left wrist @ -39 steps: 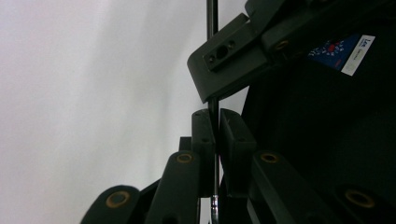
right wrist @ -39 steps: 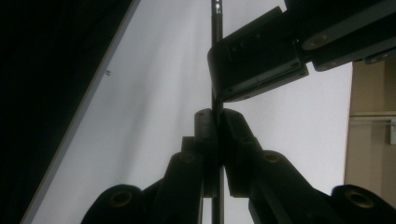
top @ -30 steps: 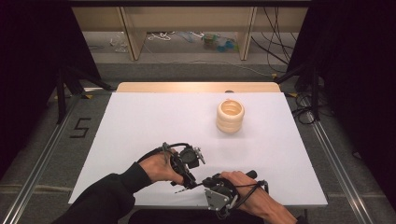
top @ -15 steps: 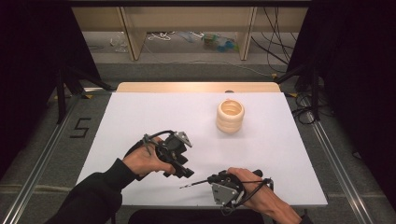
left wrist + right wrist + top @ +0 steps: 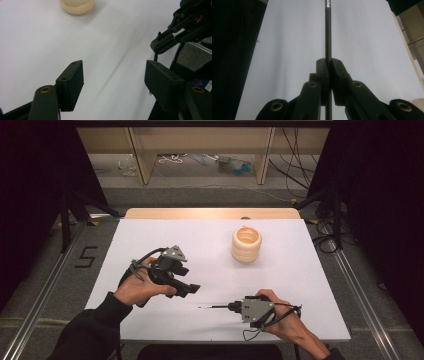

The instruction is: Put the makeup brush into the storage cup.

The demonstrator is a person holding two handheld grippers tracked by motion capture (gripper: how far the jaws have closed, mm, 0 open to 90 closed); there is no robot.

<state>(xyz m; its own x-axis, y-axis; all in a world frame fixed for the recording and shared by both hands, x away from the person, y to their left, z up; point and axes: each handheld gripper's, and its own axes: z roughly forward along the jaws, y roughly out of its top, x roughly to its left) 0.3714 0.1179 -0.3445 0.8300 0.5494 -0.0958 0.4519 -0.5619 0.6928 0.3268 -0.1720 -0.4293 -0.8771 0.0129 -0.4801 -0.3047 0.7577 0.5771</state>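
Observation:
A thin dark rod (image 5: 214, 307) lies level just above the white table (image 5: 310, 280) near its front edge, pointing left. My right gripper (image 5: 233, 307) is shut on its right end; in the right gripper view the rod (image 5: 327, 30) runs straight out from between the pressed jaws of the right gripper (image 5: 329, 62). My left gripper (image 5: 192, 289) is held above the table at front left, apart from the rod. Its jaws have just been opening and nothing is between them, as the left gripper (image 5: 113, 65) view shows. A cream ribbed holder (image 5: 246, 244) stands at the back right.
In the left gripper view the right gripper (image 5: 175, 32) sits at the upper right and the cream holder (image 5: 77, 5) at the top. Wooden shelves (image 5: 200, 150) stand behind the table, cables (image 5: 325, 240) trail on the floor at right, and metal rails (image 5: 45, 290) run along both sides.
The left gripper has drawn away from the rod, moving left and up, and its jaws have opened. The right gripper has shifted right with the rod in it.

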